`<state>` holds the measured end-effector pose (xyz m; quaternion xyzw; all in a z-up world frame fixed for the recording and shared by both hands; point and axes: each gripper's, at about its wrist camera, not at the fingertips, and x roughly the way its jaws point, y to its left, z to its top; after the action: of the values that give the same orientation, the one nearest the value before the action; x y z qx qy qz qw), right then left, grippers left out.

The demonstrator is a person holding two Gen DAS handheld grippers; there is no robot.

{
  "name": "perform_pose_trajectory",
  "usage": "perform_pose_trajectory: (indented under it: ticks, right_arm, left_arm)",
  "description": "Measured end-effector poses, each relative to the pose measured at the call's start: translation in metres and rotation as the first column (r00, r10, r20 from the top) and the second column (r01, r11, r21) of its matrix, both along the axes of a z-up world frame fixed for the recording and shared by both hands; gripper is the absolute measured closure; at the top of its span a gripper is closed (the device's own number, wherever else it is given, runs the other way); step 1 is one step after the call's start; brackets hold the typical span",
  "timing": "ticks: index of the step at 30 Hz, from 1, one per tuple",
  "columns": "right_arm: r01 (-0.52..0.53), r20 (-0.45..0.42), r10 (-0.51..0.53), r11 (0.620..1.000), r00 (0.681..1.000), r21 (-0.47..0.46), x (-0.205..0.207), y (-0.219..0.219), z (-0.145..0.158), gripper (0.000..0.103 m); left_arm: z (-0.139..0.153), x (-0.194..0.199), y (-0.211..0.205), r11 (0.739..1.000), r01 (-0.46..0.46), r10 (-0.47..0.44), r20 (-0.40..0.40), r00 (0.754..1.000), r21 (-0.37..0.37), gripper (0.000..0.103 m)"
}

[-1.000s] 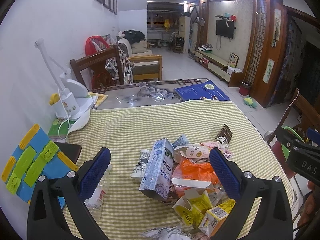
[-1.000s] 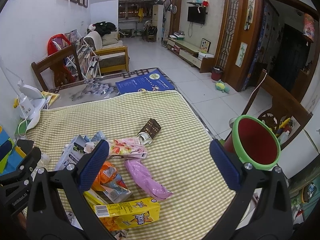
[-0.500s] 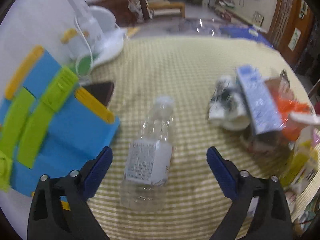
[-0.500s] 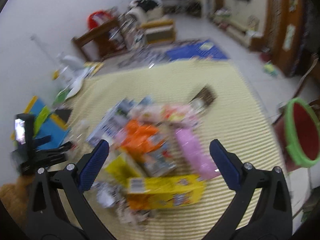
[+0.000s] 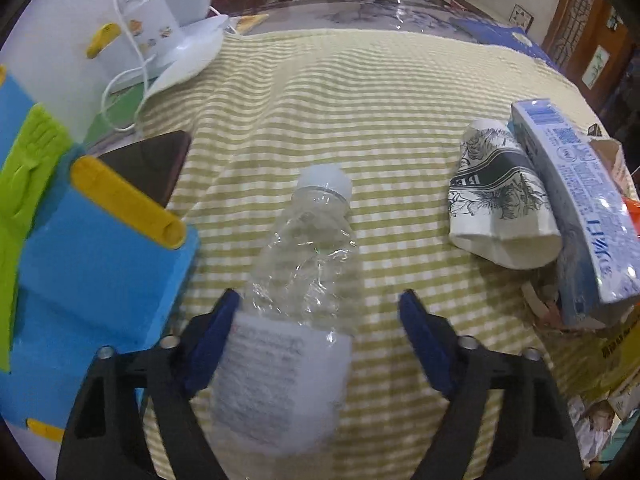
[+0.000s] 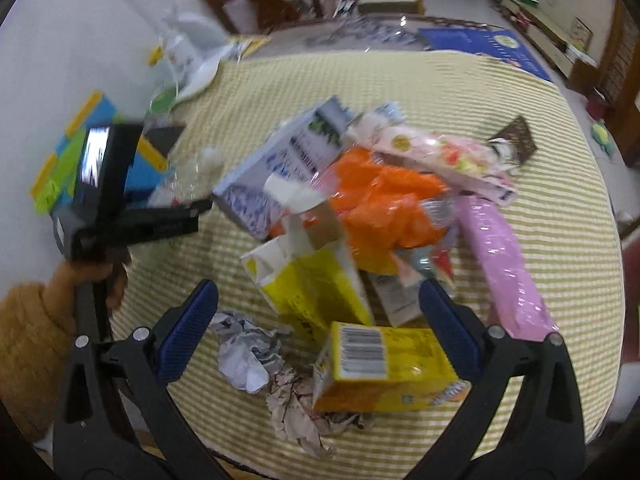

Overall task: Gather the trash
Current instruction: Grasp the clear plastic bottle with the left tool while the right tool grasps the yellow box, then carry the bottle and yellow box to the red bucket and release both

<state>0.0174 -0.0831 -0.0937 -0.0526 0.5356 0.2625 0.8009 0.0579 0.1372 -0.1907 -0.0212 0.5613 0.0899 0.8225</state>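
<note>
A clear crushed plastic bottle (image 5: pixel 304 264) with a white cap lies on the striped tablecloth. My left gripper (image 5: pixel 320 328) is open, its jaws on either side of the bottle's labelled lower part; the left pad (image 5: pixel 216 336) is at the bottle, the right pad stands apart. My right gripper (image 6: pixel 318 320) is open over a trash pile: a yellow carton (image 6: pixel 316 288), a yellow box (image 6: pixel 384 364), an orange bag (image 6: pixel 384 208), a pink wrapper (image 6: pixel 504 264), a blue-white milk carton (image 6: pixel 288 160) and crumpled paper (image 6: pixel 244 356). The left gripper shows in the right wrist view (image 6: pixel 200 208).
A blue toy block with yellow and green bars (image 5: pixel 92 240) lies left of the bottle, a dark phone (image 5: pixel 152 164) behind it. A white lamp base (image 5: pixel 160 40) stands at the back left. A flattened paper cup (image 5: pixel 496 204) and milk carton (image 5: pixel 576 200) lie right.
My left gripper has dropped down and forward around the bottle and its jaws have narrowed. My right gripper has tilted down closer over the trash pile.
</note>
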Motion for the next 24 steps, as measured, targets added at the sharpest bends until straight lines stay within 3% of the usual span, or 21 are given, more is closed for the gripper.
perform_pose_trajectory:
  ticks: [2,3,8,11,13,18,24]
  right_arm:
    - [-0.034,-0.012,0.033,0.998,0.999,-0.048,0.001,0.011,-0.012,0.030]
    - [-0.044,-0.016,0.042,0.995,0.999,-0.085,0.003,0.015,-0.019,0.037]
    - [-0.015,0.049,0.022,0.991,0.999,-0.134,0.024,0.015,-0.024,0.048]
    - [0.022,0.062,-0.014,0.991,0.998,-0.130,0.048,0.007,-0.023,0.050]
    - [0.042,0.068,-0.037,0.996,0.997,-0.072,0.057,0.000,-0.010,0.051]
    - [0.073,0.148,-0.081,0.996,0.986,0.060,0.050,-0.015,0.036,0.051]
    - [0.169,0.244,-0.208,0.970,0.947,0.173,0.037,-0.049,0.081,0.050]
  left_arm:
    - [-0.002,0.004,0.002,1.000,-0.012,0.012,-0.004,1.000,-0.008,0.047]
    - [-0.003,0.005,0.004,0.999,-0.025,0.025,0.001,1.000,-0.024,0.047]
    - [0.008,0.003,0.014,0.995,-0.070,0.073,0.051,0.996,-0.070,0.048]
    - [0.021,0.002,0.012,0.994,-0.070,0.078,0.100,0.992,-0.078,0.048]
    - [0.037,0.000,0.009,0.994,-0.070,0.082,0.147,0.986,-0.085,0.048]
    - [0.079,-0.002,-0.006,0.991,-0.065,0.094,0.274,0.957,-0.114,0.048]
    - [0.122,-0.012,-0.041,0.991,0.021,0.032,0.381,0.924,-0.133,0.048]
